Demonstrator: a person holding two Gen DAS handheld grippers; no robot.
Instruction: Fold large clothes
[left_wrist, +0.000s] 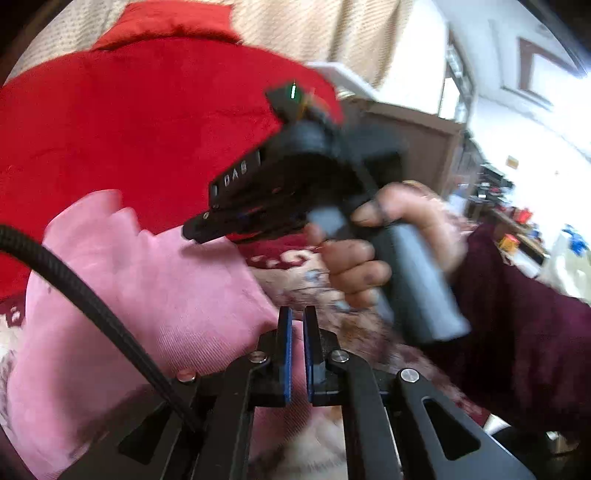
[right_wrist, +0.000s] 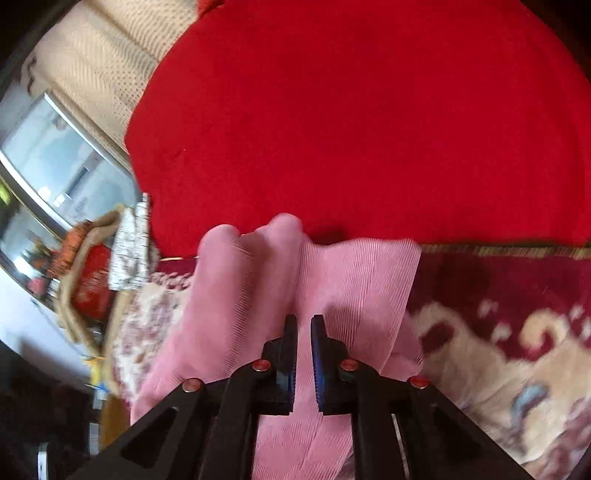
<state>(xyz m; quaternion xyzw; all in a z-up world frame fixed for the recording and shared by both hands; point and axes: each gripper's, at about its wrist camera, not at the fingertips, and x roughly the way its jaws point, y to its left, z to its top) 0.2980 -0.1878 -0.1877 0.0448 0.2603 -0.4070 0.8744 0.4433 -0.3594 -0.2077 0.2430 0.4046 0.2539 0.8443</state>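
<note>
A pink ribbed garment (left_wrist: 155, 295) lies bunched on a patterned red-and-cream cover (right_wrist: 498, 332), in front of a big red cushion (right_wrist: 369, 110). My left gripper (left_wrist: 297, 314) hovers at the garment's right edge, jaws nearly closed with a narrow gap, nothing between them. My right gripper (right_wrist: 303, 321) sits over the pink garment (right_wrist: 258, 295), jaws also nearly closed with a narrow gap, no cloth seen pinched. In the left wrist view the right gripper (left_wrist: 199, 230) appears held in a hand (left_wrist: 369, 258), its tip just above the pink cloth.
The red cushion (left_wrist: 129, 122) fills the back. A black cable (left_wrist: 92, 306) crosses the left wrist view. A basket with clutter (right_wrist: 85, 288) and a window (right_wrist: 55, 158) are at left. A cupboard and cluttered shelves (left_wrist: 498, 206) stand at right.
</note>
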